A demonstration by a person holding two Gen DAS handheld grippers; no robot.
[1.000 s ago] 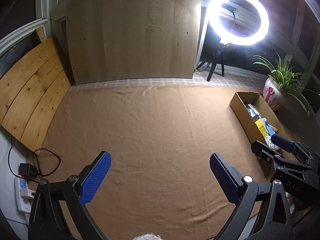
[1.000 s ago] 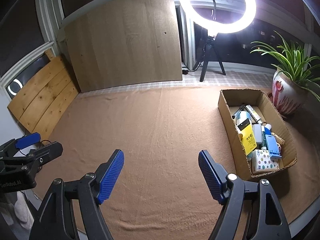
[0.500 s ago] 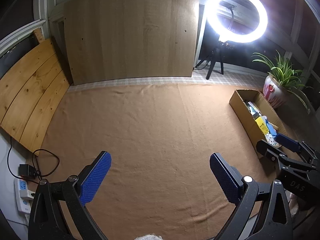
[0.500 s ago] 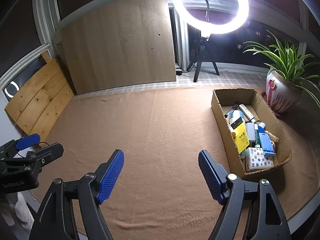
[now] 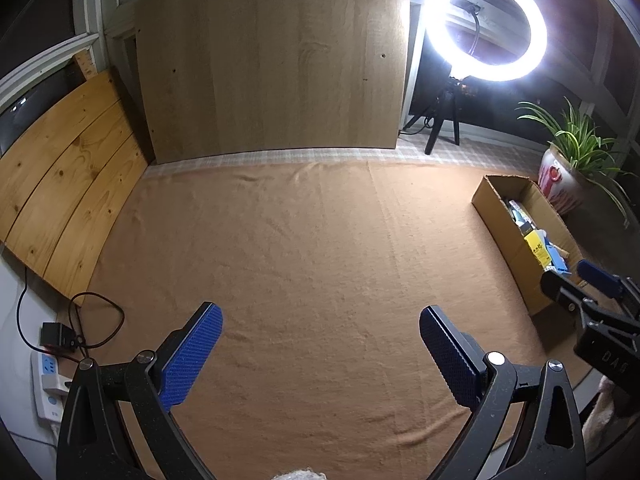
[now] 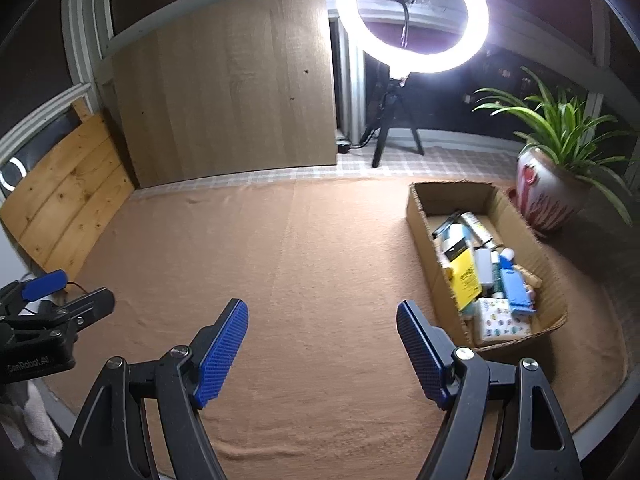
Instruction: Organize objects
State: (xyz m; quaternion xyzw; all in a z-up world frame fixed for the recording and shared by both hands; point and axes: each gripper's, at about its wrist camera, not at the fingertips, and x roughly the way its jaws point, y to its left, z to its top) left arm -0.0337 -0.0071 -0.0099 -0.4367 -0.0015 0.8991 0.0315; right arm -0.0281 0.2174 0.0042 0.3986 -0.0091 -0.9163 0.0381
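My left gripper [image 5: 320, 354] hangs over the brown cloth [image 5: 312, 248] with its two blue pads spread wide and nothing between them. My right gripper [image 6: 322, 350] is released the same way, also empty, above the same cloth.

Only the left wrist view gives me the white power strip [image 5: 48, 376] and the black adapter [image 5: 56, 336] with its looped cable at the cloth's left edge. Only the right wrist view lets me look down into the cardboard box [image 6: 424, 216], which sits on the cloth's right side, just beside the potted plant [image 6: 548, 188]. From the left I get the box's near wall and a sliver of its contents.

By count: one box, one plant, one ring light [image 6: 412, 16] on a tripod, two wooden boards leaning at the back and left. Inside the box I see one yellow packet [image 6: 464, 280], one blue item [image 6: 516, 292] and one white spotted box [image 6: 500, 320]; the remainder I cannot count reliably.
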